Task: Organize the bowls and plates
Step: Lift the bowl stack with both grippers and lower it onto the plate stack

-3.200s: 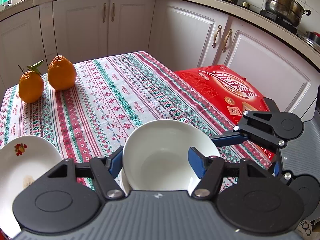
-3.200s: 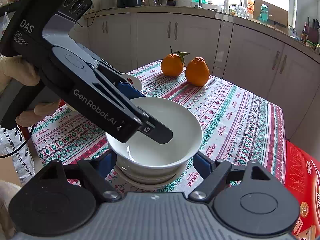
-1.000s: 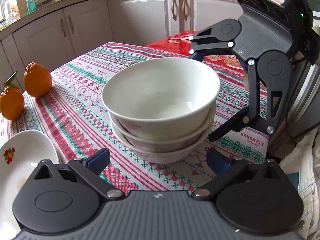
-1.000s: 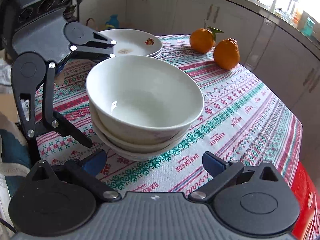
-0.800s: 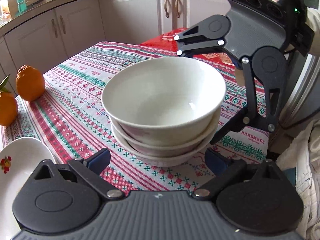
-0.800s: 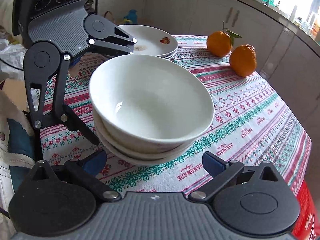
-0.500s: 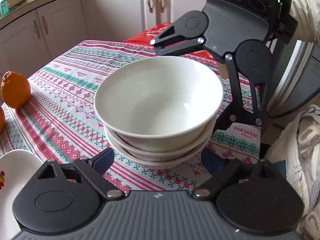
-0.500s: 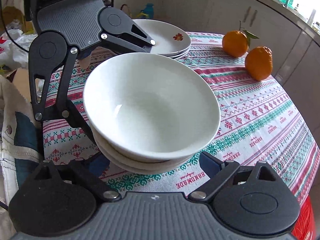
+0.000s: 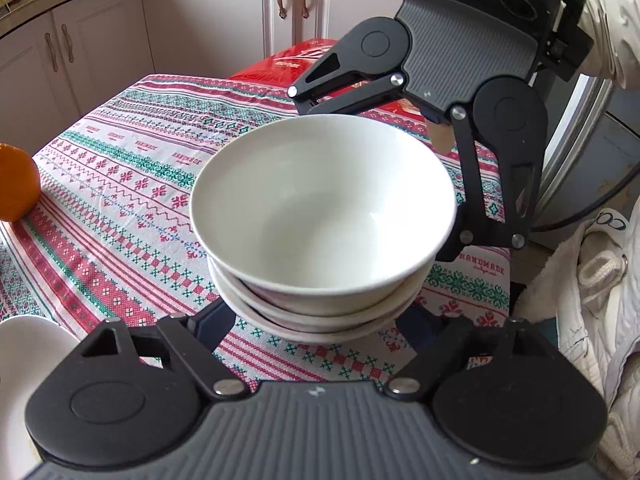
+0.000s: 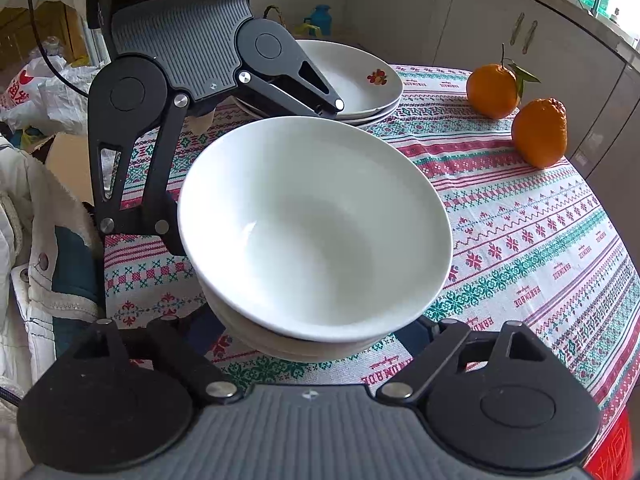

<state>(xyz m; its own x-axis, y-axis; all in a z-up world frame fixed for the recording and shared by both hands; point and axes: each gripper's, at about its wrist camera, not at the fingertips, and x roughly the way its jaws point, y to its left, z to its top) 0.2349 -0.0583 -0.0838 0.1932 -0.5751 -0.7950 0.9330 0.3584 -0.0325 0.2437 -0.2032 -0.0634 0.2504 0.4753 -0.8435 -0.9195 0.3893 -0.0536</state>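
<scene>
A stack of three white bowls [image 9: 320, 216] stands on the patterned tablecloth [image 9: 132, 184]; it also shows in the right wrist view [image 10: 316, 232]. My left gripper [image 9: 316, 328] is open, its fingers spread on either side of the stack's base, tips hidden under the bowls. My right gripper [image 10: 308, 332] is open the same way from the opposite side. Each gripper shows in the other's view, beyond the stack. A stack of white flowered plates [image 10: 360, 80] sits behind the left gripper; its rim shows in the left wrist view [image 9: 24, 344].
Two oranges [image 10: 516, 116] stand at the far side of the table; one shows in the left wrist view [image 9: 16, 188]. A red box [image 9: 316, 56] lies past the table edge. White cabinets surround the table. My quilted jacket [image 9: 600, 320] is close by.
Both grippers have moved in closer and lower around the bowl stack, their fingers now reaching under its sides. The stack stands in the same place.
</scene>
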